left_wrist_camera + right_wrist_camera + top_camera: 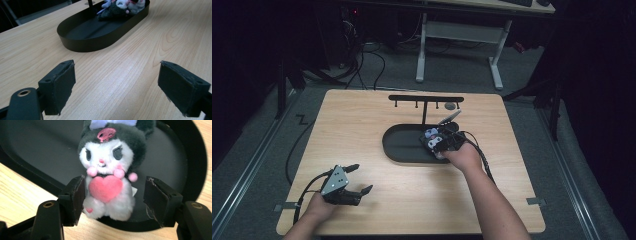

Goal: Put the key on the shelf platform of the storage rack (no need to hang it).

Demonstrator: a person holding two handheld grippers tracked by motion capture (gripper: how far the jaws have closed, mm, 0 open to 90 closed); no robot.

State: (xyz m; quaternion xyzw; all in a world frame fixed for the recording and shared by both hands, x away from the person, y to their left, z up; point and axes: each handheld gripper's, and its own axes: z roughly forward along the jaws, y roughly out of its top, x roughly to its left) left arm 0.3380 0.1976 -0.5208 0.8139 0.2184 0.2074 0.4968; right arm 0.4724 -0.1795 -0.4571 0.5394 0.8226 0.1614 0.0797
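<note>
Pale wood-grain tabletop point(377, 125) at centre of the high view, dark floor around, white-legged desk frame point(459, 42) in the upper middle. Black oval shallow tray point(399, 145) at centre, with a thin black T-shaped hook rack point(426, 100) rising just behind it.

Small black-and-white plush toy with a pink heart on its chest, a pink skull badge and a lilac bow point(110, 177) in the right end of the tray, upright or leaning back (cannot tell which); feet at the tray's near rim in the right gripper view.

Right gripper point(113, 197) at lower centre of its own view, jaws spread to either side of the toy's body: left pad touching or just beside the toy's flank, right pad apart from it with dark tray floor showing between. Not yet pinching.

Left gripper point(358, 179) at lower left of the high view, jaws spread wide, nothing between them, well apart from the tray; same spread in the left gripper view point(116, 82) above bare wood.

Likely faults, as judgement:
- uneven closing, left pad arriving first, pushing the soft toy sideways or tipping it;
- grip low on the body, squashing the plush and letting it slip out on lifting;
- lower jaw edge catching the tray rim and dragging the unheld tray.
</note>
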